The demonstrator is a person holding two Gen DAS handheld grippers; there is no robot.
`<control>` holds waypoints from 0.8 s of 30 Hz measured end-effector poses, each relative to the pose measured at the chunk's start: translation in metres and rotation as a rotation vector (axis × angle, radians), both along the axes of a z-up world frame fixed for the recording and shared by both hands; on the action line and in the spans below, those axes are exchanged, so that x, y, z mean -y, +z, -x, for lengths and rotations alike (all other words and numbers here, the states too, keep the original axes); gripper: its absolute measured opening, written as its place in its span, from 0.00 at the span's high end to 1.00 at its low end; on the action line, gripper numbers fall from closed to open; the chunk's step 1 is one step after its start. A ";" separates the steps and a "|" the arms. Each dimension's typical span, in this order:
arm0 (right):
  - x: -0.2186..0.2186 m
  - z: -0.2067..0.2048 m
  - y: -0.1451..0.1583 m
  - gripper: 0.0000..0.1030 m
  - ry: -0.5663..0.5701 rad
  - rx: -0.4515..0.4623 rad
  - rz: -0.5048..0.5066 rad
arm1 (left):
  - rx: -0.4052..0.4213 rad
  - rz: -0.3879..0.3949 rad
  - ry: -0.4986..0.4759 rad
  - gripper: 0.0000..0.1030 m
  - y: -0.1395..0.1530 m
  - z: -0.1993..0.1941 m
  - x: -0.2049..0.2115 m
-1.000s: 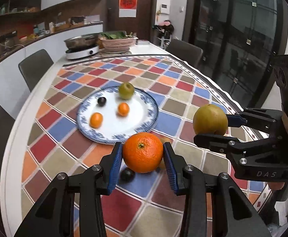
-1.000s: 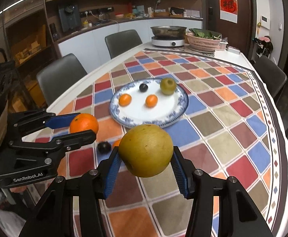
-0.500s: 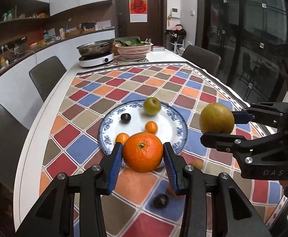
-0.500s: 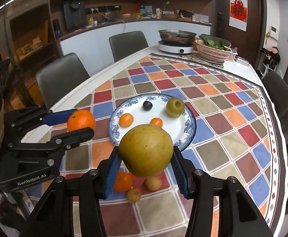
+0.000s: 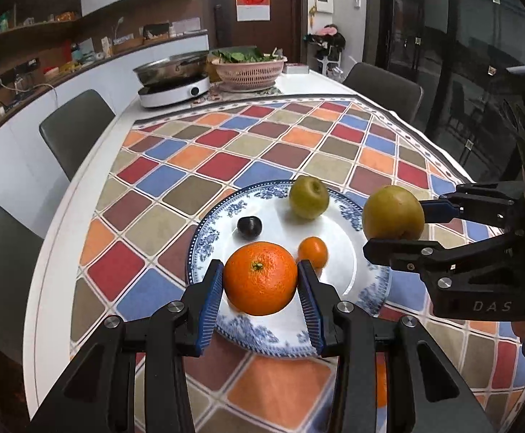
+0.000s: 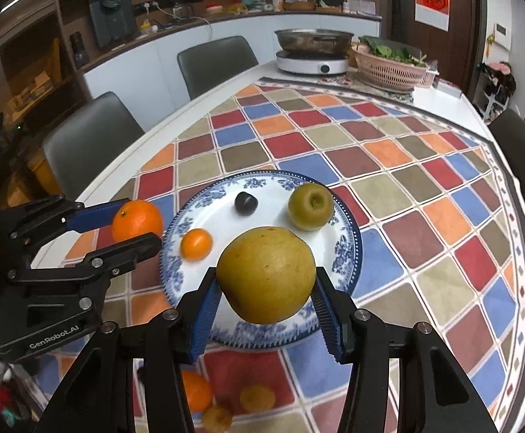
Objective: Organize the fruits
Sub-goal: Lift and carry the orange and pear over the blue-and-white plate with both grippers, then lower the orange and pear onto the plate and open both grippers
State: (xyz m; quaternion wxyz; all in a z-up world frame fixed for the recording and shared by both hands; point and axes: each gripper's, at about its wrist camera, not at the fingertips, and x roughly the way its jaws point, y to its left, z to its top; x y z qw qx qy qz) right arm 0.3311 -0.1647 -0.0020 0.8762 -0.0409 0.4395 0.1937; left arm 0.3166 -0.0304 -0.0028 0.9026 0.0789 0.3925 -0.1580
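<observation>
My left gripper (image 5: 260, 285) is shut on a large orange (image 5: 260, 283) and holds it above the near rim of the blue-and-white plate (image 5: 349, 216). My right gripper (image 6: 266, 288) is shut on a yellow-brown pear (image 6: 266, 274) above the plate's near right edge (image 6: 349, 249). The plate holds a green apple (image 6: 310, 206), a dark plum (image 6: 245, 202) and a small tangerine (image 6: 196, 244). Each gripper shows in the other's view: the right gripper (image 5: 396, 223) and the left gripper (image 6: 136, 223).
Loose small fruits lie on the chequered cloth below my right gripper: an orange (image 6: 195, 391) and two yellowish ones (image 6: 257, 398). An induction cooker with a pan (image 5: 172, 79) and a pink basket of greens (image 5: 250, 68) stand at the far end. Chairs surround the table.
Both grippers have moved forward over the table with their fruits and now hang above the plate's near edge. The loose fruits have dropped behind below them.
</observation>
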 end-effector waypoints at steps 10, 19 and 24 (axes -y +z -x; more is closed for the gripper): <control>0.003 -0.048 -0.032 0.50 -0.040 -0.088 0.001 | -0.107 0.010 0.003 0.60 -0.030 -0.051 0.000; 0.003 -0.064 -0.043 0.50 -0.053 -0.095 0.007 | -0.154 -0.007 0.007 0.60 -0.041 -0.071 0.008; 0.003 -0.063 -0.040 0.37 -0.054 -0.068 0.005 | -0.147 0.008 0.014 0.49 -0.036 -0.069 0.006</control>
